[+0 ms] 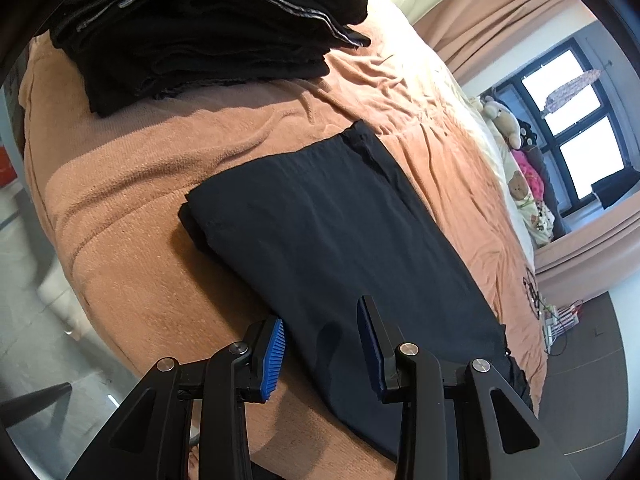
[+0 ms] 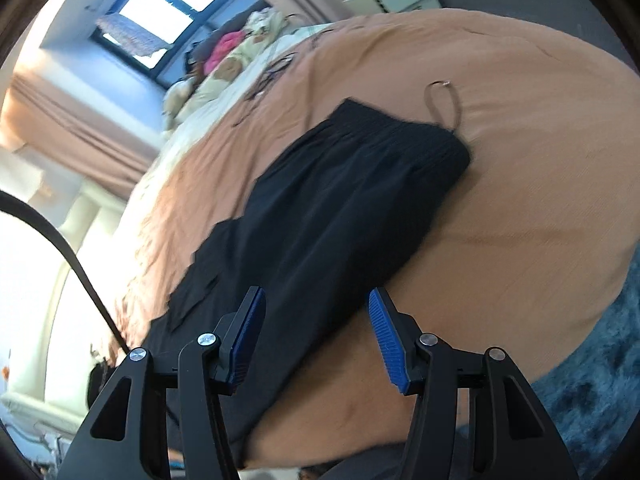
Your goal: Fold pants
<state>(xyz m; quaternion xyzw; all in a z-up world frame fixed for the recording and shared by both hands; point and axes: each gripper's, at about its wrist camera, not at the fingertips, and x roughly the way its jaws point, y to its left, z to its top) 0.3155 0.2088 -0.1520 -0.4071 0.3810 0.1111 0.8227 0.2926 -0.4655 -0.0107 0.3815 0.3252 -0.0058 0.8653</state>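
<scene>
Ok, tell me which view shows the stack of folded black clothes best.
The left wrist view: the stack of folded black clothes sits in sharp focus at the far end of the orange blanket. The right wrist view shows none of it.

We see a bed point(image 1: 132, 184) covered with a rumpled peach blanket point(image 2: 520, 184). Directly on it lie the folded black pants point(image 1: 340, 232), flat near its edge, and a stack of folded black garments point(image 1: 200, 24) well apart from them. Soft toys point(image 1: 508, 120) and pillows point(image 1: 524, 196) sit at the bed's far end by the window.
</scene>
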